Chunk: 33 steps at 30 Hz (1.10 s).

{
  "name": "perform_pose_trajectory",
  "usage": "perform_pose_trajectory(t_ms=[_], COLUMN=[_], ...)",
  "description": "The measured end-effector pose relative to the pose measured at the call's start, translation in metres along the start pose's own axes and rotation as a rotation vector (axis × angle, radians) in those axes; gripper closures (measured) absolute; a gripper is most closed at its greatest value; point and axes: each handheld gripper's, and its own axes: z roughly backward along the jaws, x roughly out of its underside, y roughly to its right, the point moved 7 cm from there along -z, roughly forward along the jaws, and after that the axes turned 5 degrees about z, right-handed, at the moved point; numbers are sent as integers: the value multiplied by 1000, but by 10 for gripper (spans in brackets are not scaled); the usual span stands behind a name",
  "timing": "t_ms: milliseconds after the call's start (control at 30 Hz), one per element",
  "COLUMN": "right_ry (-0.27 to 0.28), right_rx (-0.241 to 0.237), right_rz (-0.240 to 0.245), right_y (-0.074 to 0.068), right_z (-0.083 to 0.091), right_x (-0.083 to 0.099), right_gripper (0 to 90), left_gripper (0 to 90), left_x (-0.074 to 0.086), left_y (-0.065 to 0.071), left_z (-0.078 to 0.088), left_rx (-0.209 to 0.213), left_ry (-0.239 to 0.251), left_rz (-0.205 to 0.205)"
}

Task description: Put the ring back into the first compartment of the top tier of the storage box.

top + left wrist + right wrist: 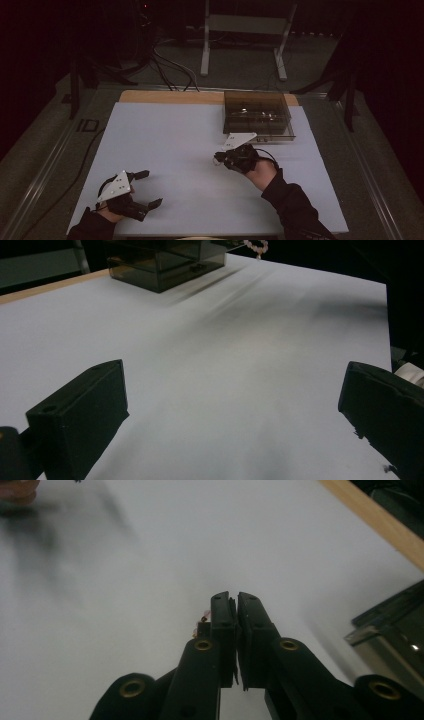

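Fingers of right gripper clenched on pink bead string; smoky box just beyond, rightward. Left gripper spread, empty, well apart.

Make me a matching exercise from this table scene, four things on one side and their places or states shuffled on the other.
1 left gripper
2 right gripper
3 smoky clear box
4 pink beads

A far right on the table
B jaws pressed together
C jaws wide apart
D hanging at the right gripper's jaws

Pairs: 1-C, 2-B, 3-A, 4-D
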Motion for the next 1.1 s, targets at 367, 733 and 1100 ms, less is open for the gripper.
perform_pose_trajectory(t_ms=[367, 733, 1100], right_ry=[16, 24, 35], right_rx=[39, 71, 107], right_rz=[-9, -12, -27], right_y=[15, 26, 41], right_z=[15, 23, 33], right_x=[-7, -10, -12], right_gripper=[873, 873, 873], left_gripper=[10, 10, 10], left_x=[0, 0, 0], left_y=[0, -1, -1], left_z=[0, 0, 0], left_rx=[-1, -1, -2], left_ry=[0, 1, 1], left_rz=[-2, -3, 1])
